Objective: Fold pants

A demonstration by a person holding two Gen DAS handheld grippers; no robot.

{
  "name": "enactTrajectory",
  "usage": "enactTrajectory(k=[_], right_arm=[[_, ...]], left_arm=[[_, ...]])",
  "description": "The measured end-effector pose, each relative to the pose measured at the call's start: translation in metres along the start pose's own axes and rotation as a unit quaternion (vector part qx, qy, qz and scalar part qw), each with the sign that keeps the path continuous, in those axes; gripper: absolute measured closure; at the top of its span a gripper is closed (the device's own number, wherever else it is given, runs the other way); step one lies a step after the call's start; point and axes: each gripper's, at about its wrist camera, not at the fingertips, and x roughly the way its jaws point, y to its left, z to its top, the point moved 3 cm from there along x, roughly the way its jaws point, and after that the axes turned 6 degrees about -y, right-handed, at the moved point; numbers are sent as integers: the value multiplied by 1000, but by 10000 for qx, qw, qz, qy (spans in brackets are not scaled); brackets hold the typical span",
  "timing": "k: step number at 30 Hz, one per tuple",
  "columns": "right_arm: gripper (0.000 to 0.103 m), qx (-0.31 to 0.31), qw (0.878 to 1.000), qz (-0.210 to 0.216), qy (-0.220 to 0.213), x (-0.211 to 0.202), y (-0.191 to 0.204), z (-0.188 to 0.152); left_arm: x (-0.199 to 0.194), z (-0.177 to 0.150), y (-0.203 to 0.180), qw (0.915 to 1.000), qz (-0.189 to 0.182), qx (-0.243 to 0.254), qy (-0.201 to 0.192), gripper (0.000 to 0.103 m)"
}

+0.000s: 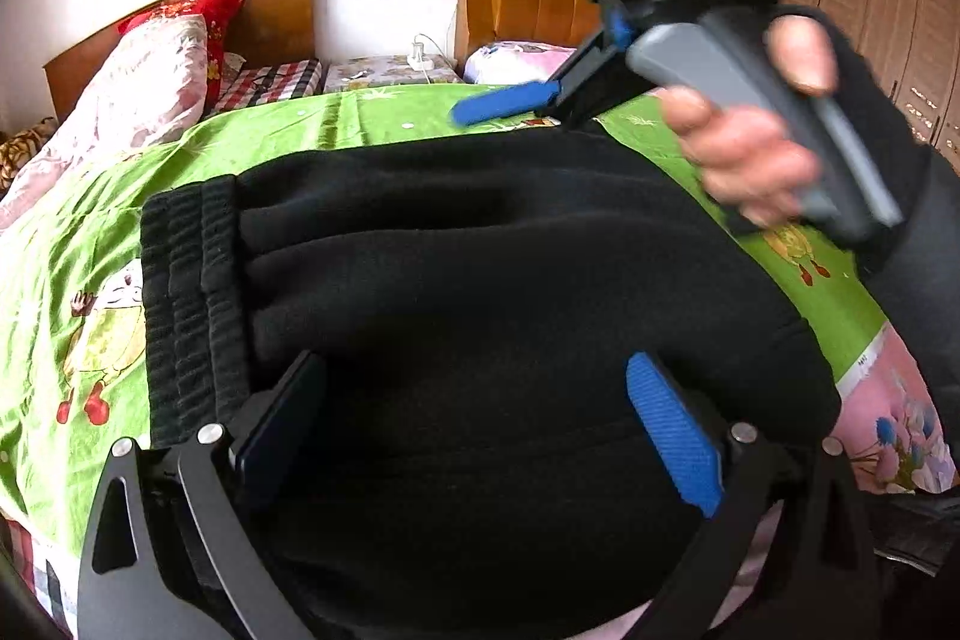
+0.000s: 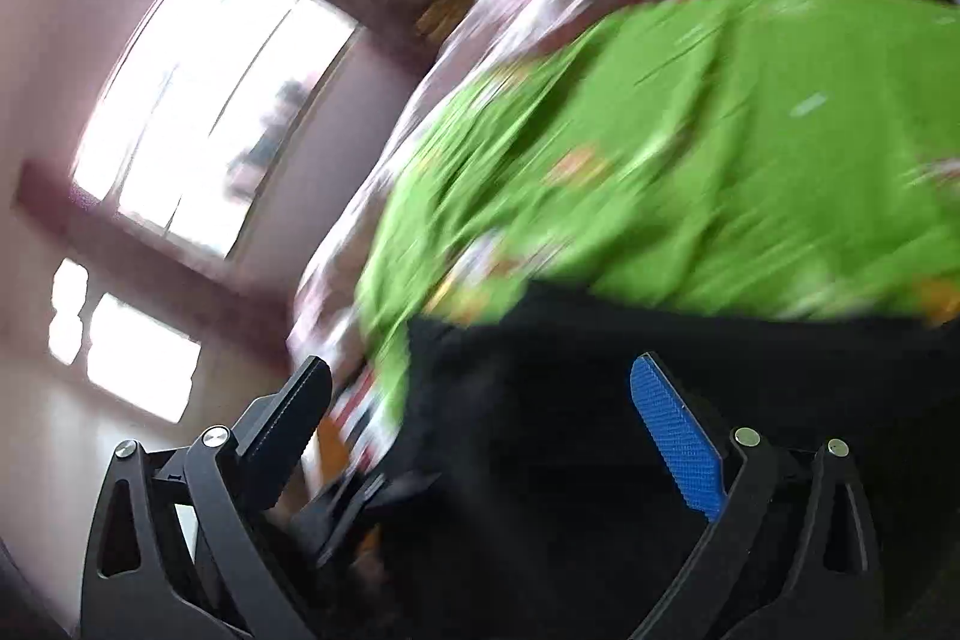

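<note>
Hovering with jaws wide over one pair of black pants [image 1: 480,280] folded on the green bedspread [image 1: 90,250], the left gripper [image 1: 480,424] faced the right gripper [image 1: 432,40], also wide, tilted in a hand [image 1: 756,154].

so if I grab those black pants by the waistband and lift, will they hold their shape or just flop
Probably flop: the pants look like soft fleece, lying in rounded folds on the green sheet. The ribbed waistband seems thicker, so it should give a firmer grip. The stacked layers may slide apart when lifted.
</note>
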Motion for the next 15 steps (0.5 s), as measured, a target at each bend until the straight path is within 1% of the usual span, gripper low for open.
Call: enactTrajectory(k=[1, 2, 3, 4, 5, 6, 7, 8, 9, 10, 11, 13, 14, 15], right_arm=[[4, -114, 9996, 108, 249, 11, 7, -9], [4, -272, 9983, 37, 514, 27, 10, -16], [4, -343, 9971, -213, 650, 39, 5, -15], [5, -324, 9950, -567, 752, 50, -4, -13], [5, -188, 9947, -616, 806, 57, -14, -7], [5, -86, 9961, -498, 720, 56, -17, -1], [5, -45, 9974, -524, 500, 48, -19, 9], [5, -87, 9972, -724, 167, 36, -19, 18], [5, -235, 9923, -1152, -381, 14, -18, 30], [5, -298, 9875, -1374, -712, -4, -17, 35], [5, -258, 9866, -1297, -953, -27, -15, 35], [4, -218, 9914, -790, -1017, -54, -10, 22], [4, -284, 9921, -658, -1025, -67, -8, 13], [4, -347, 9918, -632, -1053, -82, -6, -3]], left_arm=[[0, 0, -1, 10000, 24, 6, -14, 2], [0, 0, -2, 10000, 51, 12, -25, 2], [1, 0, -1, 10000, 61, 16, -23, 2], [1, 0, -2, 10000, 63, 24, -8, 2], [1, 0, -2, 10000, 52, 28, 14, 2], [2, 0, -4, 10000, 53, 30, 26, 2], [2, 0, -4, 10000, 37, 34, 36, 2], [1, 0, -4, 10000, 27, 44, 45, 2], [1, 0, -4, 10000, 24, 50, 58, 2], [0, -1, -5, 10000, 24, 52, 55, 2], [1, 0, -4, 10000, 24, 58, 49, 2], [4, 2, -4, 10000, 34, 50, 45, 2], [4, 2, -4, 10000, 41, 45, 39, 2], [4, 1, -5, 10000, 54, 41, 28, 1]])
